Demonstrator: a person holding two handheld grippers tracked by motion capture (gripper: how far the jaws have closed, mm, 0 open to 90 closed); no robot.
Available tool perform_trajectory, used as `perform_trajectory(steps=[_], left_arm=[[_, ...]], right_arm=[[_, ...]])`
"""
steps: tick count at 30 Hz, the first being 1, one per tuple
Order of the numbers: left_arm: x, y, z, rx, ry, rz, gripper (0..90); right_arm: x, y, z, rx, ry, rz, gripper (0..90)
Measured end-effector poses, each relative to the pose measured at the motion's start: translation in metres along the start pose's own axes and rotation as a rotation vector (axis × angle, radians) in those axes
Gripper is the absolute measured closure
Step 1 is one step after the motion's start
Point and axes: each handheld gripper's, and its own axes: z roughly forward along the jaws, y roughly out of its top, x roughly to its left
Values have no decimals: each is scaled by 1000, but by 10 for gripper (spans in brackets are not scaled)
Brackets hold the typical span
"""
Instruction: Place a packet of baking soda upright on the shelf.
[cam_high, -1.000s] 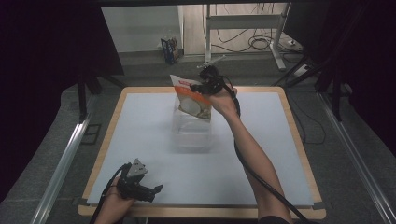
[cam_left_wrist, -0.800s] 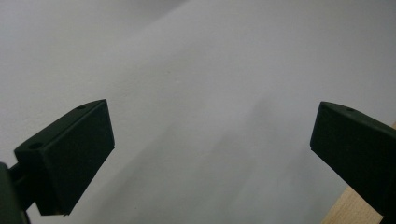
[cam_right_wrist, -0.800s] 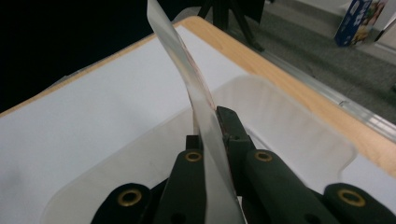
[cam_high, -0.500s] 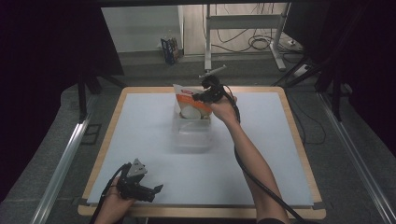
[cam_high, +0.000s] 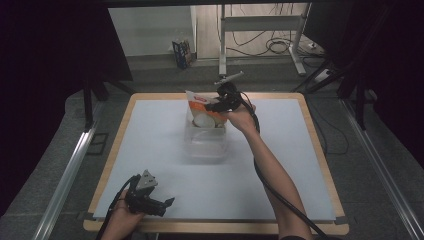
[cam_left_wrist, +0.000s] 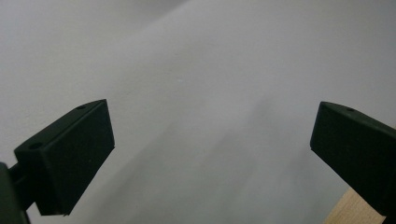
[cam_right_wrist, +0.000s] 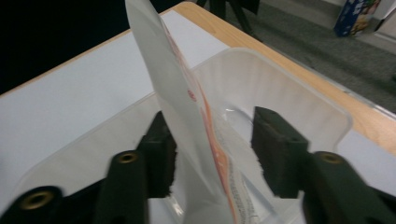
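Note:
A white and orange snack packet (cam_high: 199, 106) stands upright in a clear plastic tub (cam_high: 206, 144) at the middle back of the table. My right gripper (cam_high: 212, 106) hovers at the packet's top edge. In the right gripper view the packet (cam_right_wrist: 173, 86) runs edge-on between the jaws of this gripper (cam_right_wrist: 215, 137). The jaws have just been opening, and a gap shows at the right pad, so nothing is pressed. The tub wall (cam_right_wrist: 285, 86) curves behind it. My left gripper (cam_high: 167, 204) rests at the table's front left, and its own view shows it open (cam_left_wrist: 210, 121) with nothing between the jaws.
The table is a white mat (cam_high: 150, 145) with a wooden rim (cam_high: 310, 120); a corner of that rim (cam_left_wrist: 351, 211) lies by the left gripper. Metal rails run along both sides, and cables and a stand lie on the floor beyond the far edge.
The right hand has sunk and carried the packet down into the tub. Its jaws, shut on the packet before, now stand apart. The left hand has kept still.

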Motion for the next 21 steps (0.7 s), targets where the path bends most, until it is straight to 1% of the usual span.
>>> perform_trajectory(steps=[2,5,10,15,18,21], left_arm=[[0,0,0,0,0,-1,0],[0,0,0,1,1,-3,0],[1,0,0,2,0,-3,0],[1,0,0,1,-1,-6,0],[1,0,0,3,-1,-6,0],[1,0,0,4,0,-6,0]], right_arm=[[0,-1,0,-2,-10,-8,382],[1,-1,0,-3,-20,-22,319],[3,-1,-3,-10,-29,-39,249],[2,-3,-7,-12,-40,-39,181],[2,-4,-8,-11,-28,-29,140],[3,-5,-10,-11,-23,-29,111]])
